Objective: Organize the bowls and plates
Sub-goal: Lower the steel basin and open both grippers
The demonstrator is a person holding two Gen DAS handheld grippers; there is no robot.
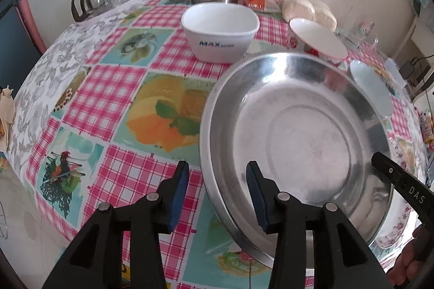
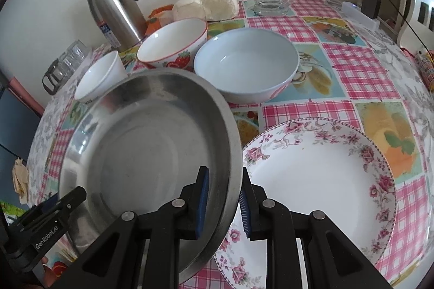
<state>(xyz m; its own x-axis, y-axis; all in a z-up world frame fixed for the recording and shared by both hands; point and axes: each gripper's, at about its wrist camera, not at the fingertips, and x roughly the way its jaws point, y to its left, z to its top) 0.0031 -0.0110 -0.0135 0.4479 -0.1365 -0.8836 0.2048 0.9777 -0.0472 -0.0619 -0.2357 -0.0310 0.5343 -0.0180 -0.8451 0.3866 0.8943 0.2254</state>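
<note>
Pinching the slick, stiff steel plate [image 2: 146,142] by its rim, our right gripper [image 2: 223,201] clamps while left gripper [image 1: 217,196] gapes.

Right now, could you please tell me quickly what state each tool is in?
Left tool: open, straddling the rim of the steel pan without pressing it.
Right tool: shut on the steel pan's rim.

Both tongs are matte black plastic. The left tongs [image 1: 217,196] have two angular arms pinned with round silver rivets and ribbed blue pads [image 1: 179,196] inside the fingers. The right tongs [image 2: 223,203] match them; white lettering reads "GenRobot.AI" on one and "DAS" on the other.
</note>
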